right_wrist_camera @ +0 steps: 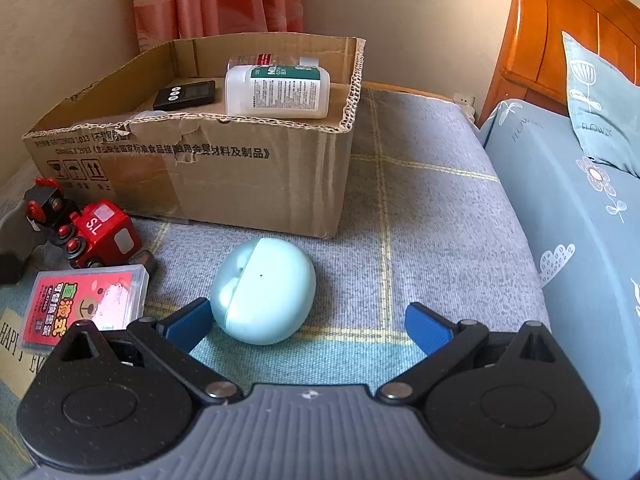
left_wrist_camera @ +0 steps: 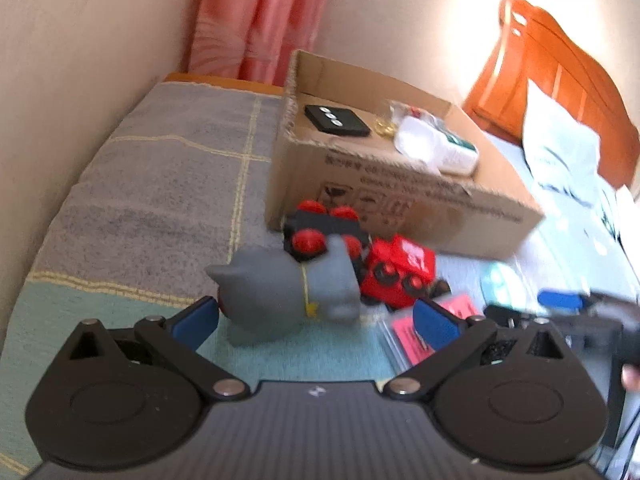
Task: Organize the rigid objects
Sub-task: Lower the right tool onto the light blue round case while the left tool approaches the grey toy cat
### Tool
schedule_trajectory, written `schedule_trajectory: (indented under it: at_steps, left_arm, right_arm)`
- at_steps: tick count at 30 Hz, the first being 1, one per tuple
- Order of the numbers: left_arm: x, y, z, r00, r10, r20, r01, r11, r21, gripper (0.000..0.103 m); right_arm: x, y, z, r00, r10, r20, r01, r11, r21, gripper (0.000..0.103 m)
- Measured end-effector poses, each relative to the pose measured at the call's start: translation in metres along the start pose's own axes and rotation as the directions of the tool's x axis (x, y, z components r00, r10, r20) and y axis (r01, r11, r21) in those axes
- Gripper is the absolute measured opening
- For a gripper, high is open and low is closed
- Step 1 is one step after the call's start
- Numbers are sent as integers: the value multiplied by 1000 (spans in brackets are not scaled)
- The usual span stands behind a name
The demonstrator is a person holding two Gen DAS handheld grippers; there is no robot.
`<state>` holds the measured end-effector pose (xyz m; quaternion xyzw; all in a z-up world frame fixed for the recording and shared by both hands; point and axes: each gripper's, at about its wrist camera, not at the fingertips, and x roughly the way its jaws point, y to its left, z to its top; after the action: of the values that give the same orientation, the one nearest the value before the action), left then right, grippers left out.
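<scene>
While both grippers stand open and empty, the right gripper (right_wrist_camera: 308, 326) nearly straddles the pale egg-shaped case (right_wrist_camera: 263, 290) at lower centre, offset toward its left finger; cardboard box (right_wrist_camera: 256, 168) lies beyond.

The left wrist view is motion-blurred: the cardboard box's (left_wrist_camera: 400, 196) print is unreadable there. The grey cat figure (left_wrist_camera: 280, 292) hides part of the toy train (left_wrist_camera: 396, 268). The right view's edge crops the figure.

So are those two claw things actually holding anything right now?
No. Both are open and empty: the left gripper frames the grey cat figure, the right gripper the pale blue case.
</scene>
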<state>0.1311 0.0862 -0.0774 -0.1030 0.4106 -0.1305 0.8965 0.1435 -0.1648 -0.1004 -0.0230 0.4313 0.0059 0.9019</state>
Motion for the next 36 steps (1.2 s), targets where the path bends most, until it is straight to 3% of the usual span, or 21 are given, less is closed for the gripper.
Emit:
schedule_trajectory:
  at_steps: [5,8,11,16,20,22,27,33,36]
  left_arm:
    - [6,6,5,1000,-4,14,4,998,-64,99]
    - [11,6,5,999,34,5,-34,998,-46,96]
    - [8,4,2,1000,19,3,-19,999,-42,96]
    - [-2,-13,-1,999,37,29,-40,994,99,96]
    - [-4,-25,-6,999,46,27,-51,966,254,96]
    - [-4,-25,-8,998,58,29,-63,956,286,96]
    - [0,-15,-8,998,60,20,-63,961,268,91]
    - [8,-13,-4,998,60,0,-58,971,230,76]
    - [8,-16,-5,998,68,-6,-65,970,233,74]
  right_arm:
    - [-2,-2,-3,1000,17,8,-17,1000,-19,103]
    - [-3,-2,-4,1000,23,13,-23,999,-26,103]
    - [-3,-3,-4,1000,24,12,-23,999,-26,103]
    - [-3,-2,-3,1000,18,7,-18,1000,-20,103]
    - [-3,-2,-3,1000,17,6,-17,1000,-20,103]
    - [-3,-2,-3,1000,17,7,-17,1000,-20,103]
    - [-3,-2,-3,1000,18,7,-17,1000,-20,103]
    - [-3,-1,-3,1000,18,8,-18,1000,-21,103]
    - [-3,-1,-4,1000,20,11,-20,1000,-24,103]
